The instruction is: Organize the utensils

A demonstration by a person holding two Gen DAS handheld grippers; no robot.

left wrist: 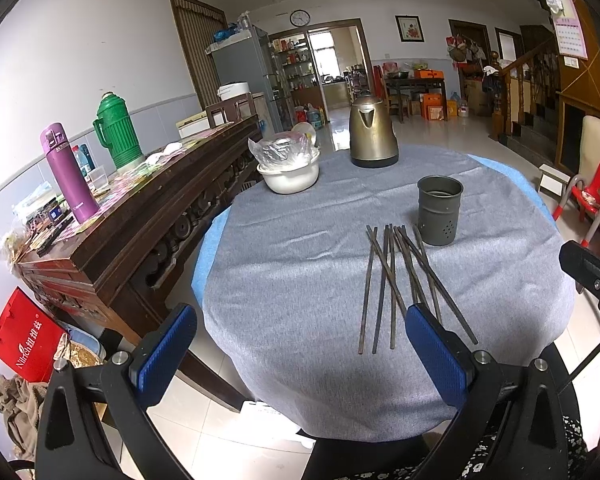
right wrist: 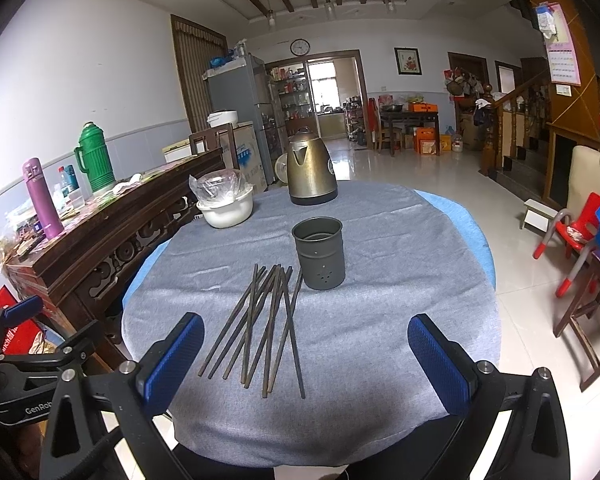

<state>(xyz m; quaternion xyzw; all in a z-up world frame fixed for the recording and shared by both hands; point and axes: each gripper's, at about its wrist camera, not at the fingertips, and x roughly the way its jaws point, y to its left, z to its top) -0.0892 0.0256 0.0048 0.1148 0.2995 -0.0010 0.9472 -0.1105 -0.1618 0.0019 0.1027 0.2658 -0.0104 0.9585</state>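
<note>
Several dark chopsticks (left wrist: pixel 396 280) (right wrist: pixel 266 320) lie fanned out on the grey tablecloth. Just beyond their far tips stands a dark metal utensil holder (left wrist: pixel 439 210) (right wrist: pixel 318 253), upright, with nothing visible inside. My left gripper (left wrist: pixel 300 344) is open over the table's near left edge, its right blue pad close to the chopsticks' near ends. My right gripper (right wrist: pixel 306 354) is open too, and the chopsticks' near ends lie between its fingers without touching them. Each gripper shows at the edge of the other's view.
A brass-coloured kettle (left wrist: pixel 373 132) (right wrist: pixel 311 172) stands at the table's far side. A white bowl (left wrist: pixel 290 174) (right wrist: pixel 226 208) with a plastic bag sits far left. A dark wooden sideboard (left wrist: pixel 140 216) with flasks stands left of the table. A red child's chair (right wrist: pixel 576 232) stands on the right.
</note>
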